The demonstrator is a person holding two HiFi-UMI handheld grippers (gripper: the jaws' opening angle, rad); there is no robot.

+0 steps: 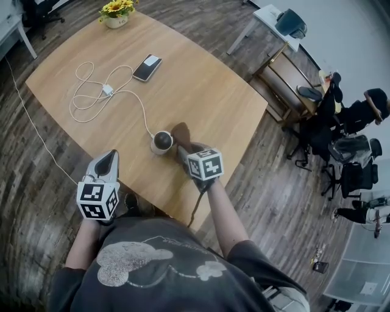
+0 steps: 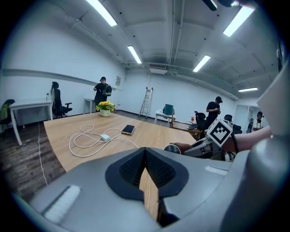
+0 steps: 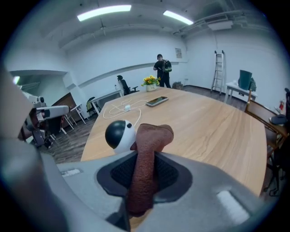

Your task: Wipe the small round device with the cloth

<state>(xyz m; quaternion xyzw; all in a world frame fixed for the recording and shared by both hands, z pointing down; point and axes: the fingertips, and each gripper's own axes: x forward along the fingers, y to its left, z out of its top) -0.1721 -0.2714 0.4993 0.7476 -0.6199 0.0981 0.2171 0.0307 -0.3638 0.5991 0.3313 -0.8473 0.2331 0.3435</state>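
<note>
Right gripper (image 3: 144, 168) clamped brown cloth (image 3: 152, 135); left gripper (image 2: 146, 171) closed, empty.
Unbraced round camera (image 3: 118, 134), at cloth's nine o'clock, could slide when wiped.

**Right open, left cabled**

At the front edge, the cloth (image 1: 181, 133) in the right gripper (image 1: 183, 148) crowded the device's (image 1: 162, 141) right side. A looped cable (image 1: 91, 92) ran in from its left rear. Phone (image 1: 147, 67) and flowers (image 1: 117, 11) sat farther back. The table's (image 1: 225, 103) right half lay bare. The left gripper (image 1: 109, 159), jaws together, hung at the front-left edge.
</note>
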